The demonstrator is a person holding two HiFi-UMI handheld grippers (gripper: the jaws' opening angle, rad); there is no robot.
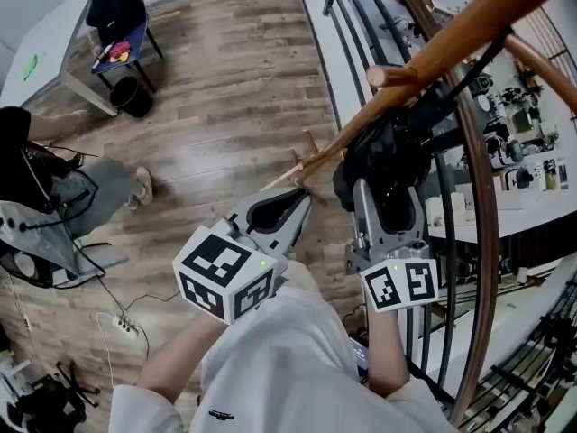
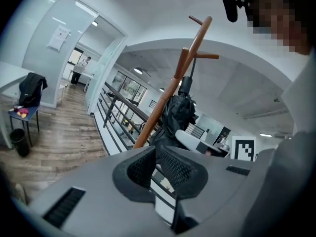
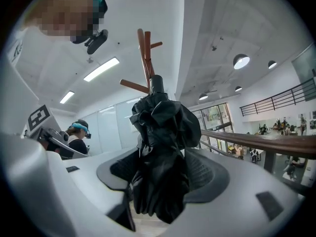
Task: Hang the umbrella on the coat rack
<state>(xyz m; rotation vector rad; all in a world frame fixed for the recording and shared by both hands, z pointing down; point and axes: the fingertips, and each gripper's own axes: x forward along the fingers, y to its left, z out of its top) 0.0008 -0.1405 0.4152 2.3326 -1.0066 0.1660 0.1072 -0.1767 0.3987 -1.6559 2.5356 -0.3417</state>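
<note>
A black folded umbrella (image 1: 386,147) hangs against the slanted wooden coat rack (image 1: 451,43), just below a peg. In the right gripper view its bunched fabric (image 3: 160,132) fills the space between the wide-spread jaws of my right gripper (image 3: 160,164), and the pads do not visibly press on it. From the head view the right gripper (image 1: 388,188) reaches into the umbrella from below. My left gripper (image 1: 302,201) sits to the left of it near the pole, jaws together and empty. Its own view shows the left gripper (image 2: 157,154) facing the umbrella (image 2: 177,112) and the rack (image 2: 168,93).
A curved wooden handrail with dark bars (image 1: 478,206) runs close on the right. At the left edge of the wood floor a person (image 1: 54,188) sits. Further back are a chair with a black jacket (image 1: 122,21), a black bin (image 1: 132,97) and a white table (image 1: 41,57). Cables (image 1: 122,323) lie on the floor.
</note>
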